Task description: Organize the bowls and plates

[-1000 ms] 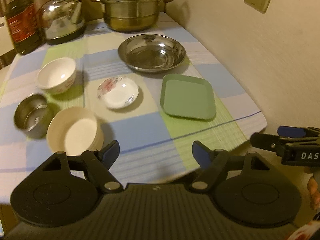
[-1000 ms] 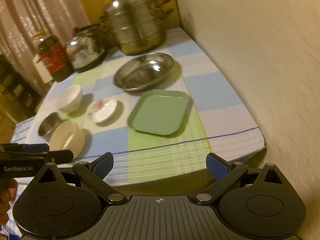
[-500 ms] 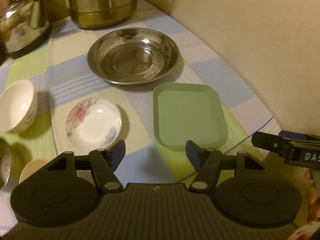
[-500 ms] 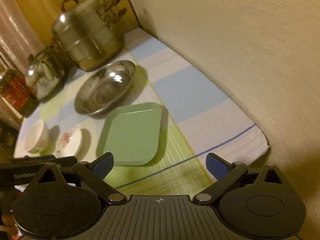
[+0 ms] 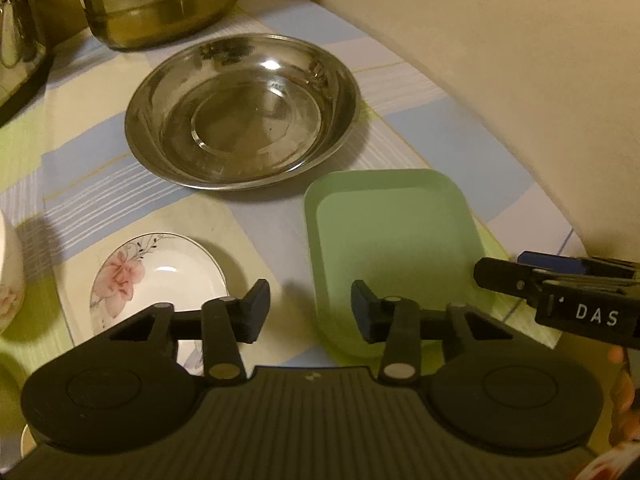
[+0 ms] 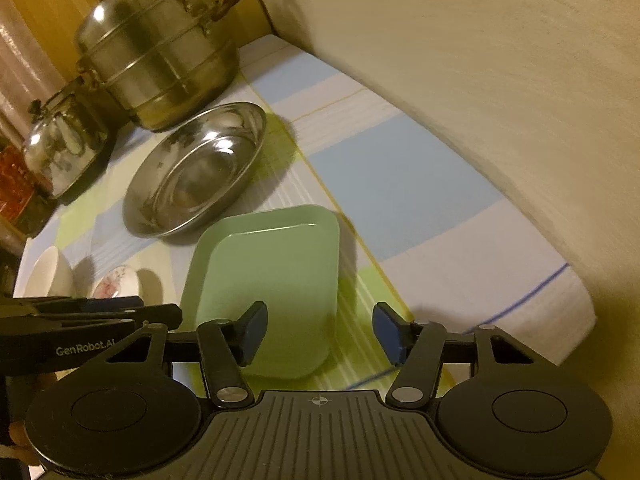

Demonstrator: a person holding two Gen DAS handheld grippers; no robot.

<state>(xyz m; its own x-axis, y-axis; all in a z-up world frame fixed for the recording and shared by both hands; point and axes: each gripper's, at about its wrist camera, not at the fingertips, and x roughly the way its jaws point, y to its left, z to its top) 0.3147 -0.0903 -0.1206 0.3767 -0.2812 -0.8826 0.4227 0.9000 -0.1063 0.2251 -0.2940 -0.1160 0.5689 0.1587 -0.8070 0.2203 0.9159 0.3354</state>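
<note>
Closing in on the green square plate with both grippers, jaws narrowing but empty.
Risk, as a judgement: the left gripper and right gripper crowd one near rim and could collide or shove the plate into the steel basin beyond it; the floral saucer sits beside. A checked tablecloth meets a plain wall; a steamer pot stands behind.

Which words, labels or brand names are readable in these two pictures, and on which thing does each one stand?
"DAS": white letters on the side of the right gripper, cut off by the picture's edge.
"GenRobot.AI": pale letters on the side of the left gripper, last letter partly hidden.
The red label on the bottle at the left edge is too blurred to read.
The plates and bowls show no text.
</note>
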